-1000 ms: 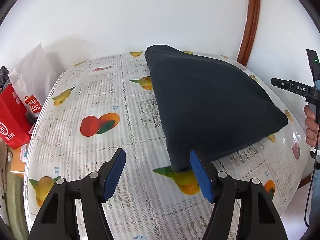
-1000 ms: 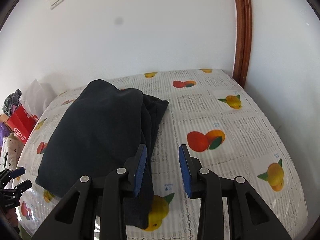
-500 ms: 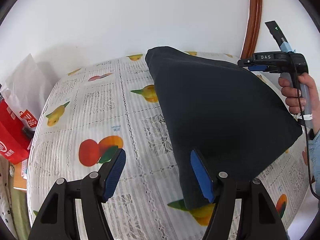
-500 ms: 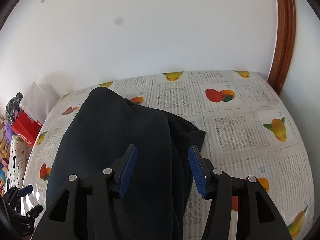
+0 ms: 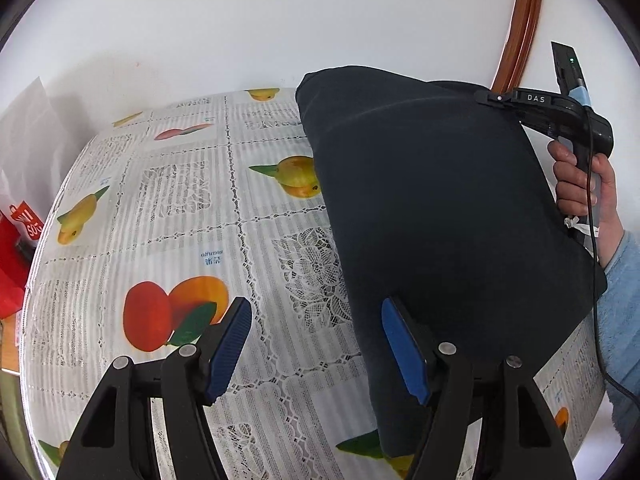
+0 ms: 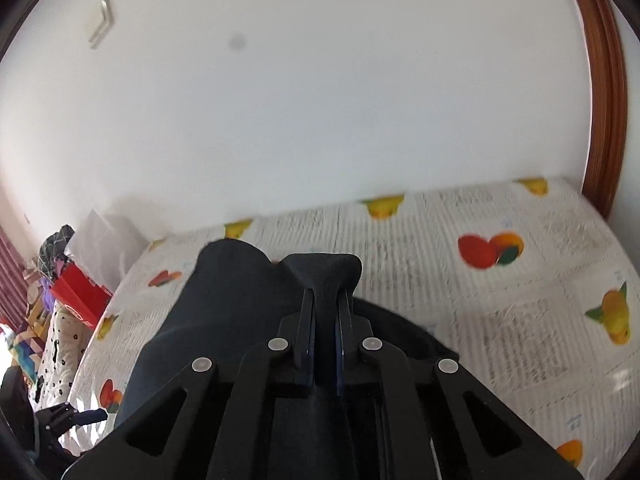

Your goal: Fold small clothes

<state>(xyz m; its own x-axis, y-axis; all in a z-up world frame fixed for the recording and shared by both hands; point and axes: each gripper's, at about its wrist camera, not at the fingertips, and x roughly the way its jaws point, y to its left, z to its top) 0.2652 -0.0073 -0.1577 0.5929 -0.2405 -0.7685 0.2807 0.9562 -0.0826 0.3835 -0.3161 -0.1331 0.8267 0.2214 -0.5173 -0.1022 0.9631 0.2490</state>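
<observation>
Nearest the left wrist camera, the left hand-held gripper [image 5: 316, 344] hangs with its blue pads wide apart and nothing between them; its right-side pad sits just beside, perhaps brushing, the near left edge of the dark garment [image 5: 440, 220]. That garment lies folded on the counter [image 5: 160, 220] with its fruit-print cloth, reaching from the near edge toward the white wall [image 5: 280, 20].

Farther along, at the garment's far right corner, the right hand-held gripper [image 6: 325, 312] is clamped on a fold of the dark fabric, which bulges out past its fingertips. The corner appears lifted off the counter, though motion blur in the right wrist view makes the height hard to judge.

To do this fold well, the person would likely carry the pinched corner over in a low arc (keeping the layers stacked, not dragging them) and lay it square on the opposite edge. The left hand-held gripper looks well placed to pin or pinch the near edge so the bundle does not slide on the slick cloth. Release should come only once the edges line up.
</observation>
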